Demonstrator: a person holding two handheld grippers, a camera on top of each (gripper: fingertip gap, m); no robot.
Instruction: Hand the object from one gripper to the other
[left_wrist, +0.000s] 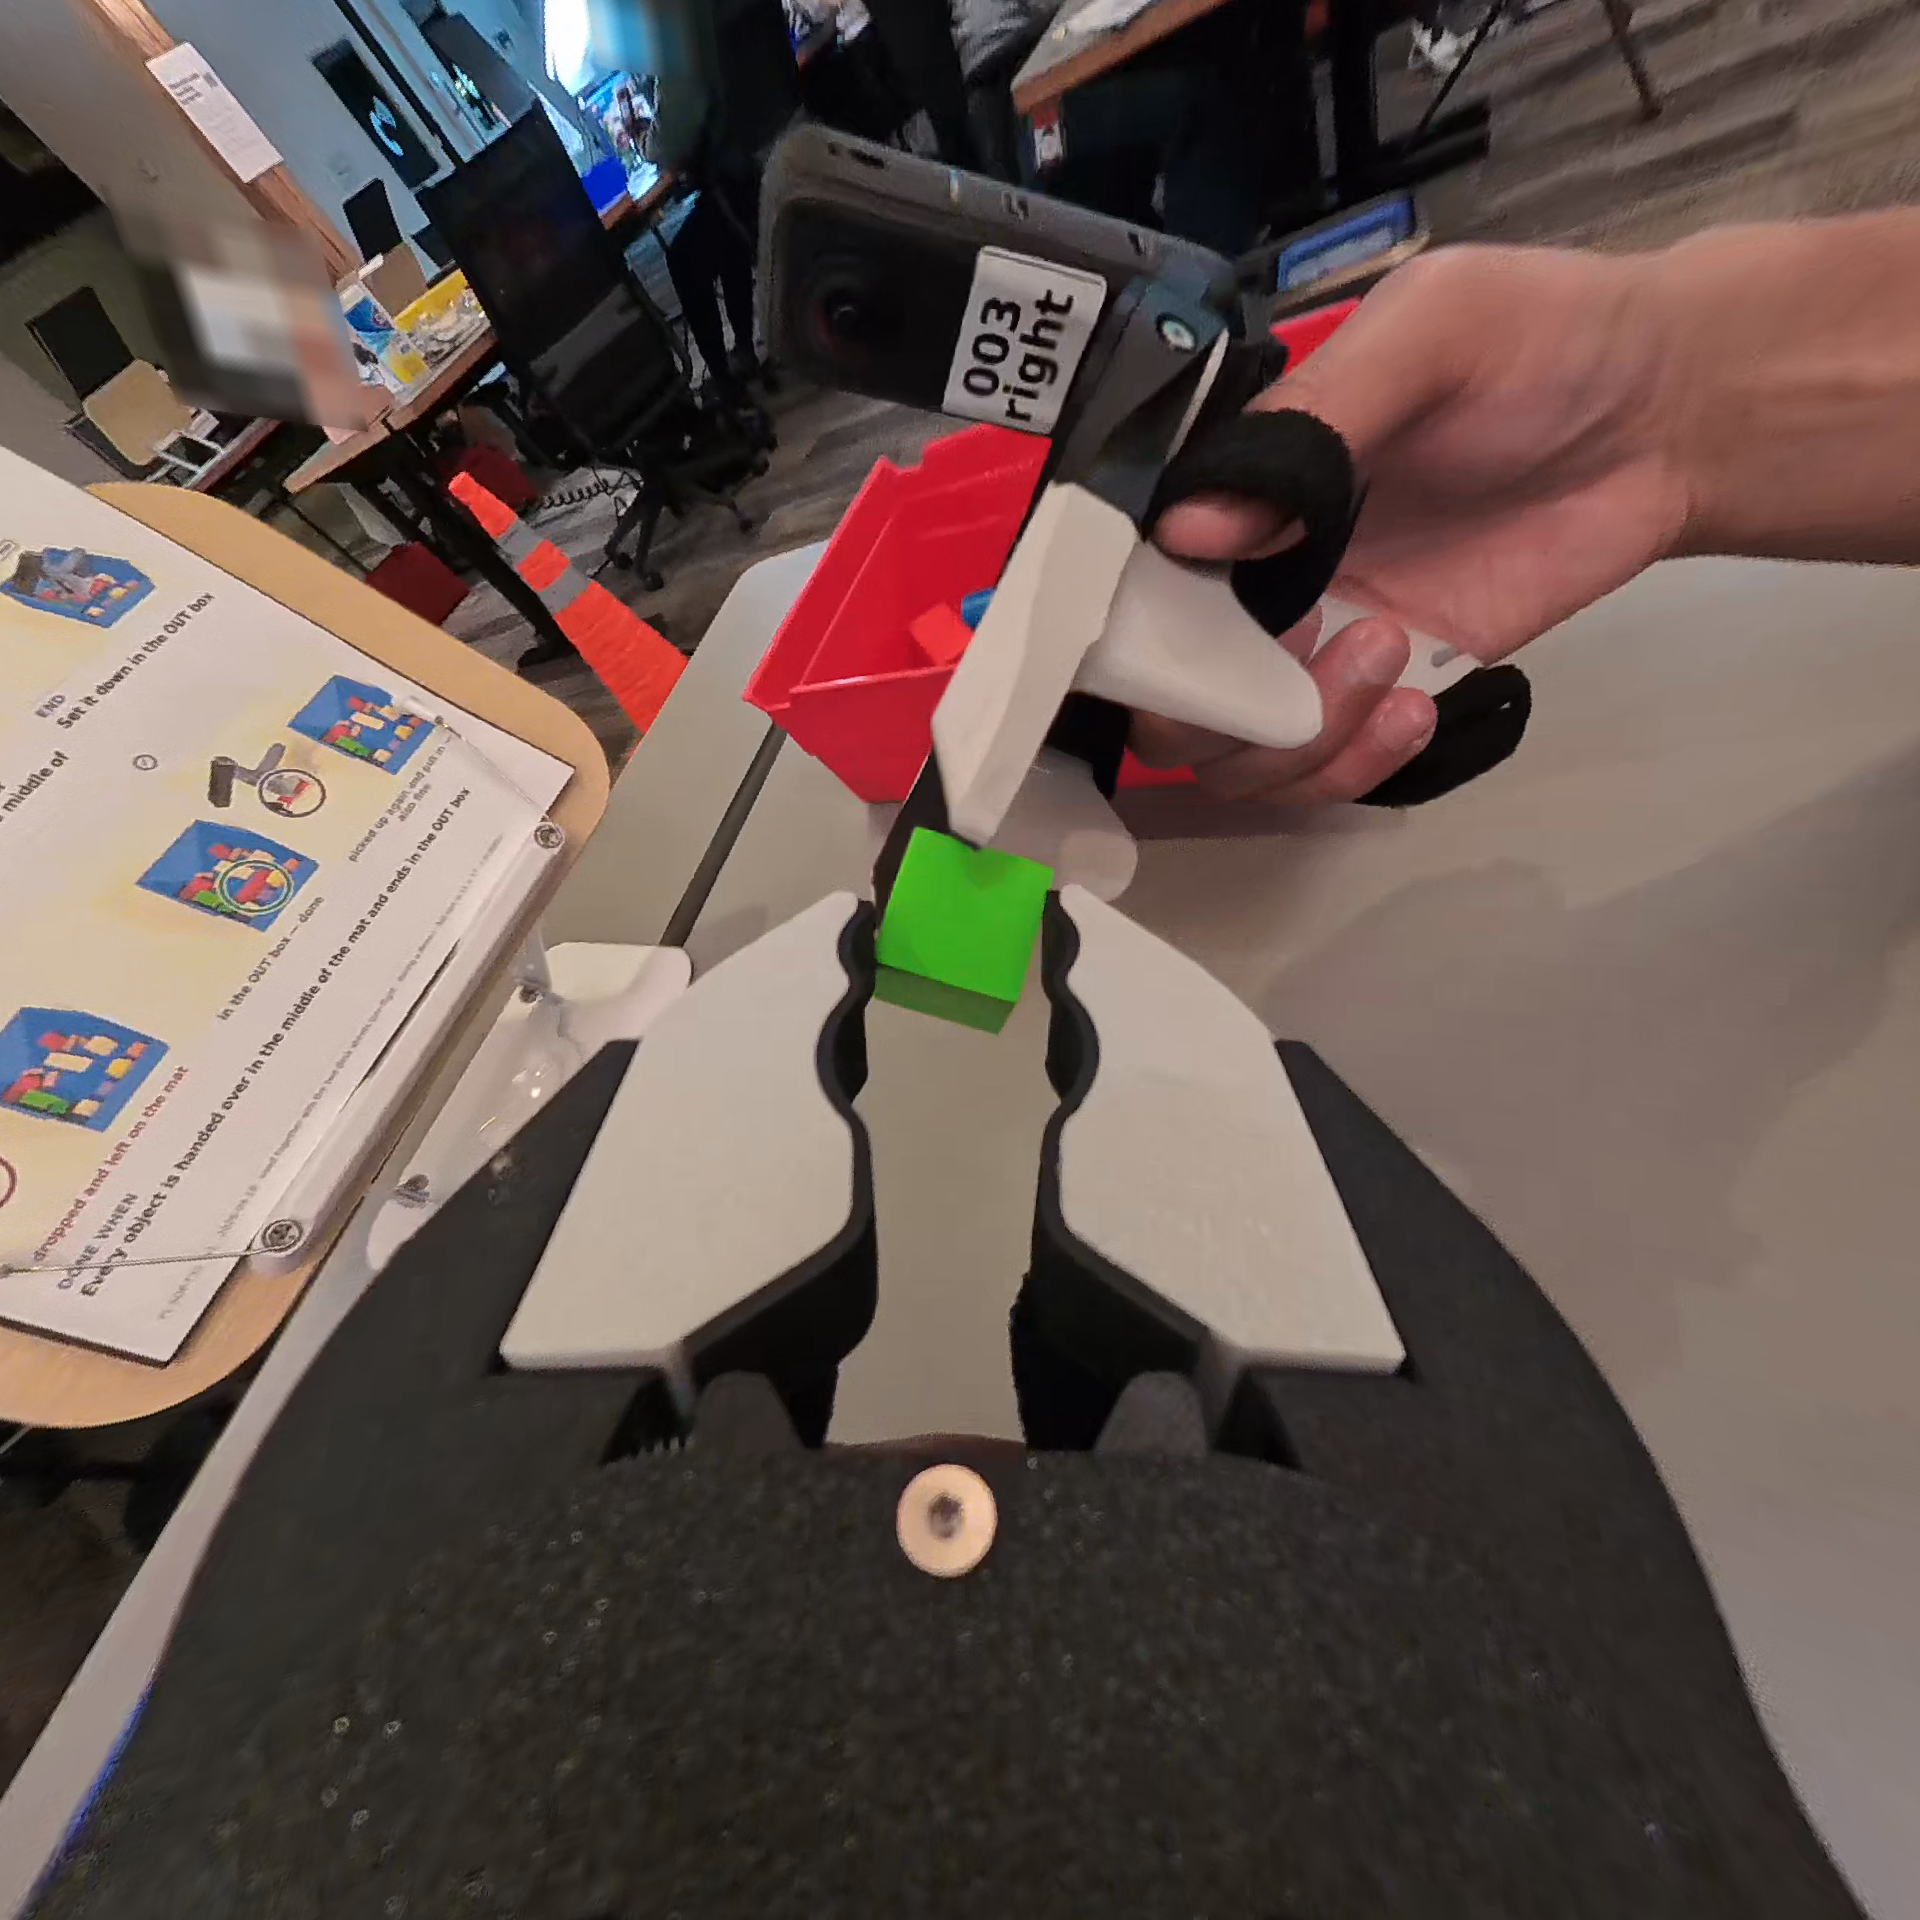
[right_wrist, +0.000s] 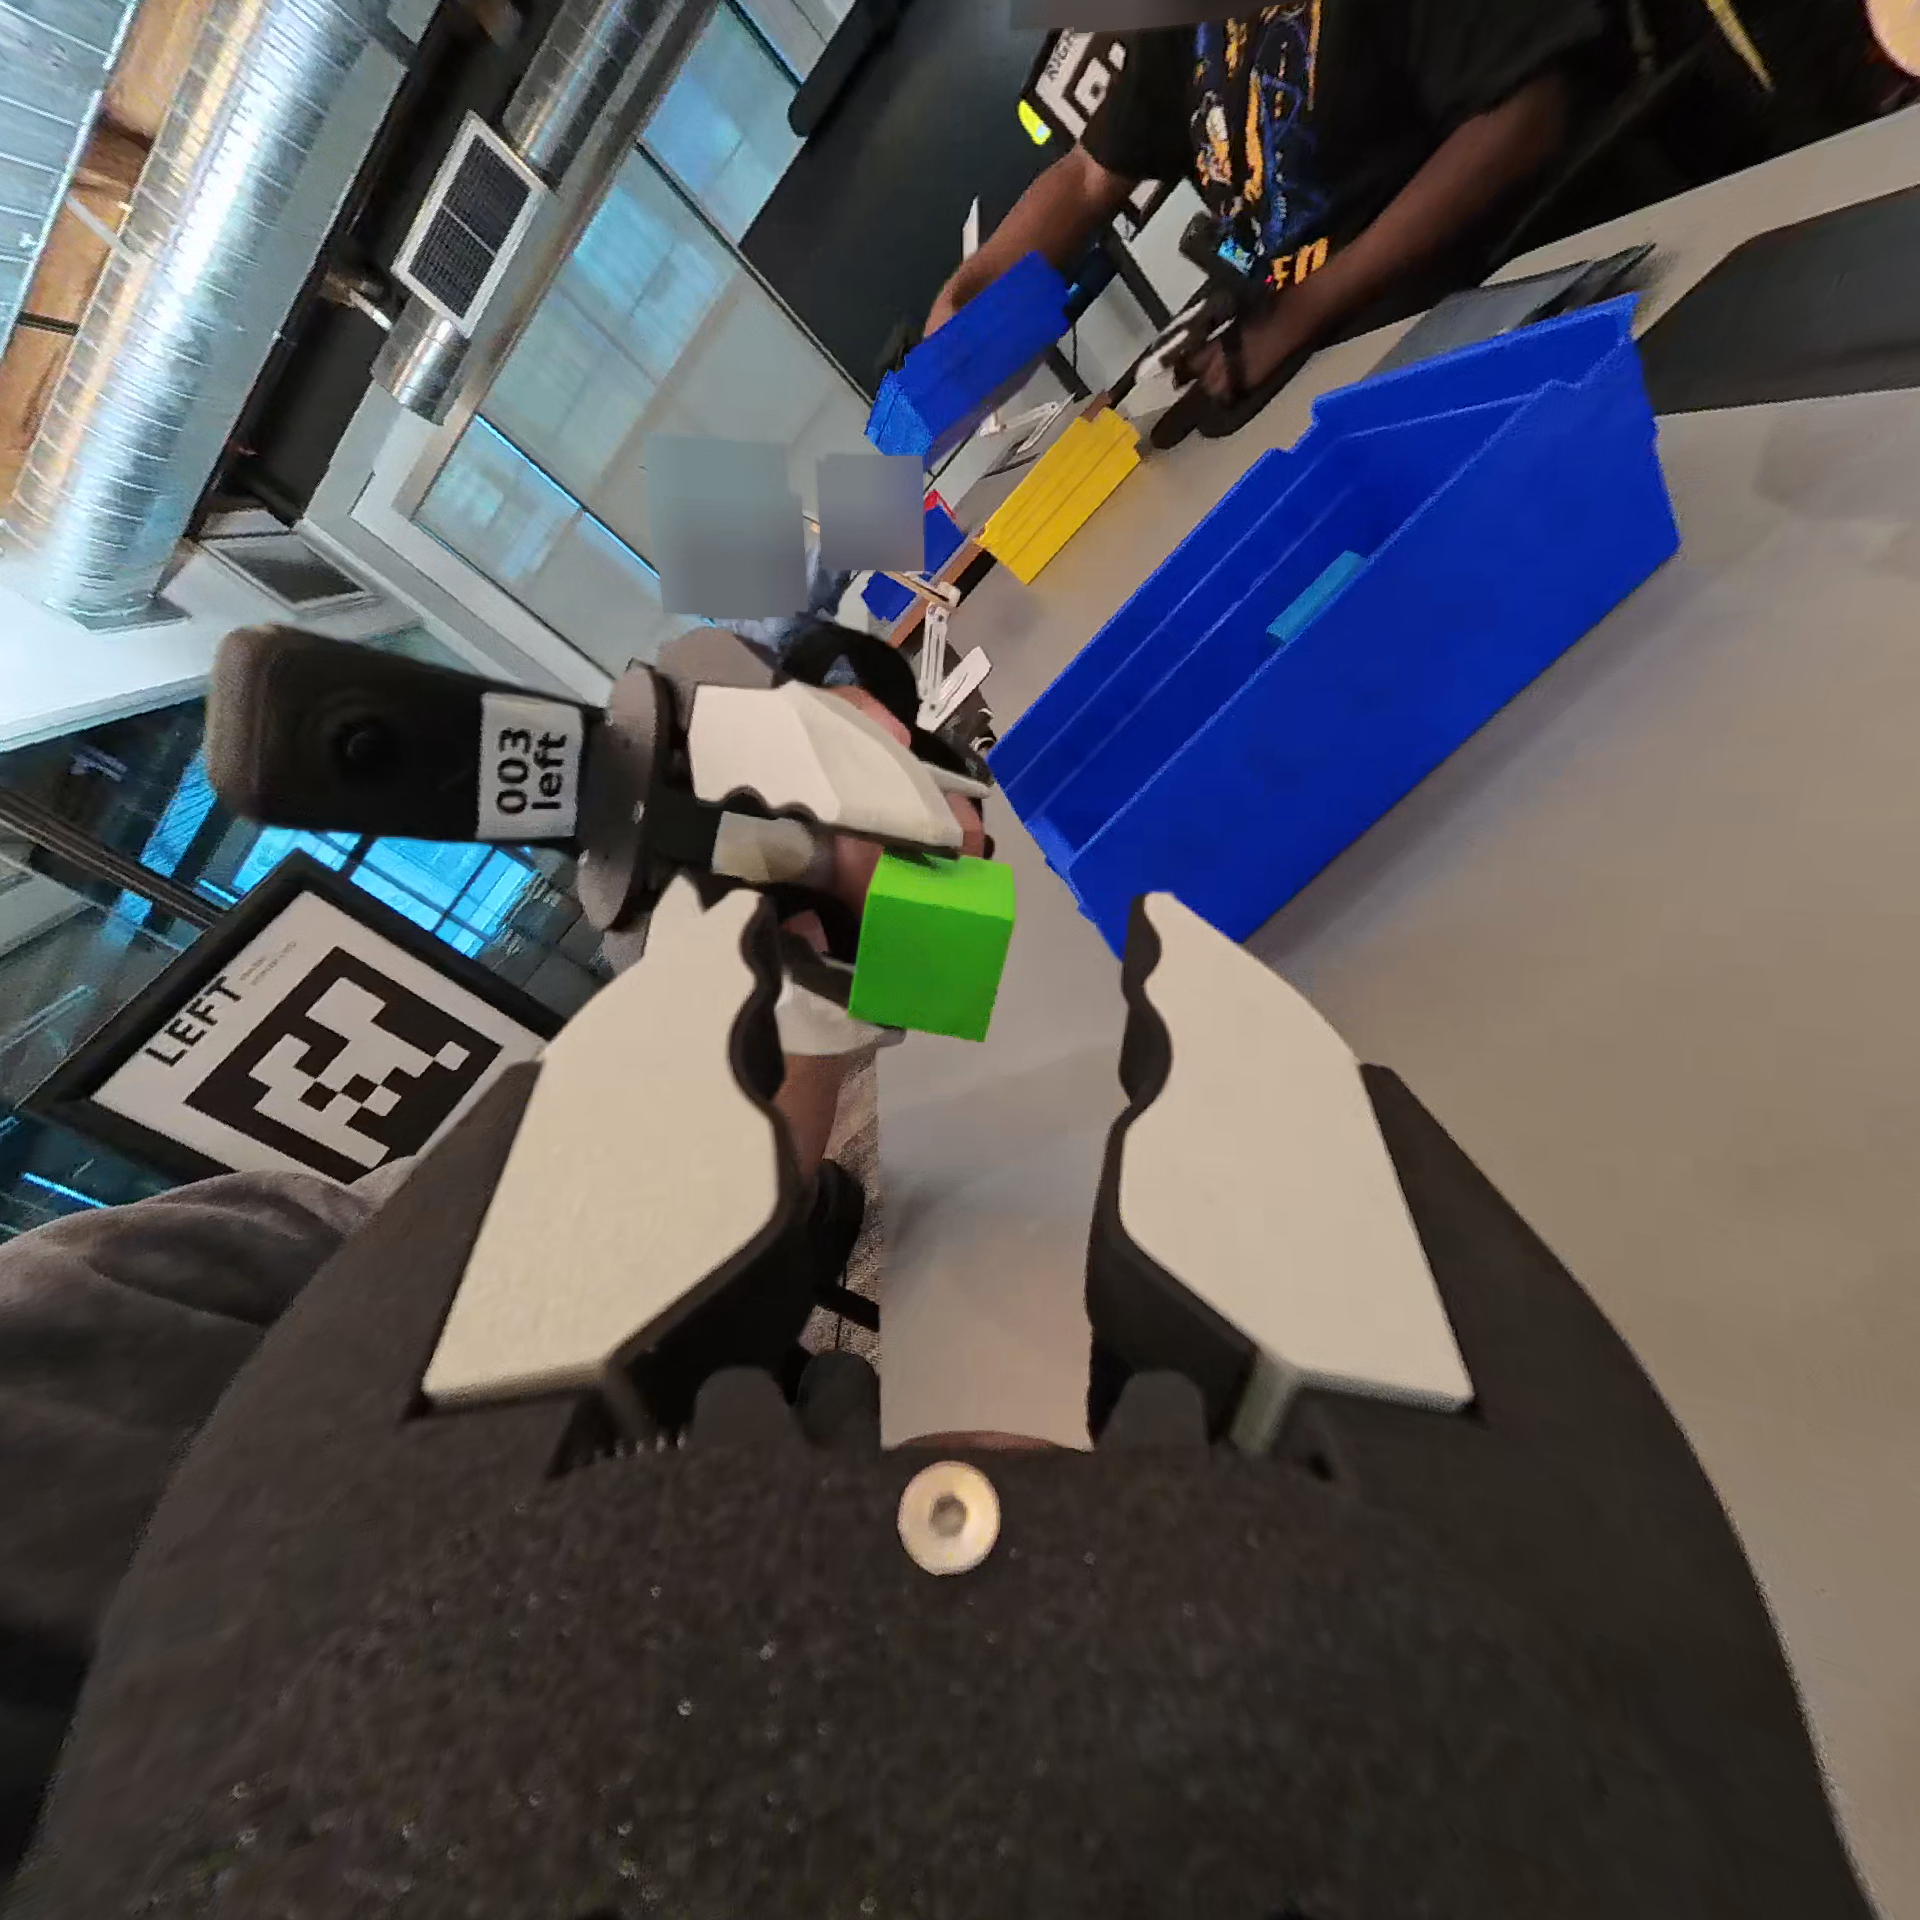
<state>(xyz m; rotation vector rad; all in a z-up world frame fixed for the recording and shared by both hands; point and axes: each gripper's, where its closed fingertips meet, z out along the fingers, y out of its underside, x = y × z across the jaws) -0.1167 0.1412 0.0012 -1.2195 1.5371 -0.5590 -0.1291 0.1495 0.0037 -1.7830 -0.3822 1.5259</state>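
Note:
A green cube (left_wrist: 961, 930) is clamped between the pads of my left gripper (left_wrist: 958, 925), which holds it above the grey table (left_wrist: 1507, 1091). My right gripper (left_wrist: 1029, 847) comes down from above in a person's hand, with one white finger (left_wrist: 997, 707) at the cube's top edge. In the right wrist view the right gripper (right_wrist: 951, 925) is open wide, and the green cube (right_wrist: 930, 951) sits between its fingertips, nearer the left finger and apart from both. The left gripper (right_wrist: 914, 935) grips the cube from the far side.
A red bin (left_wrist: 862, 665) holding red and blue blocks stands on the table behind the cube. A blue bin (right_wrist: 1351, 644) with a light blue block stands to the right. An instruction sheet on a wooden board (left_wrist: 260, 831), an orange cone (left_wrist: 603, 613) and another person's arm (right_wrist: 1039, 229) are nearby.

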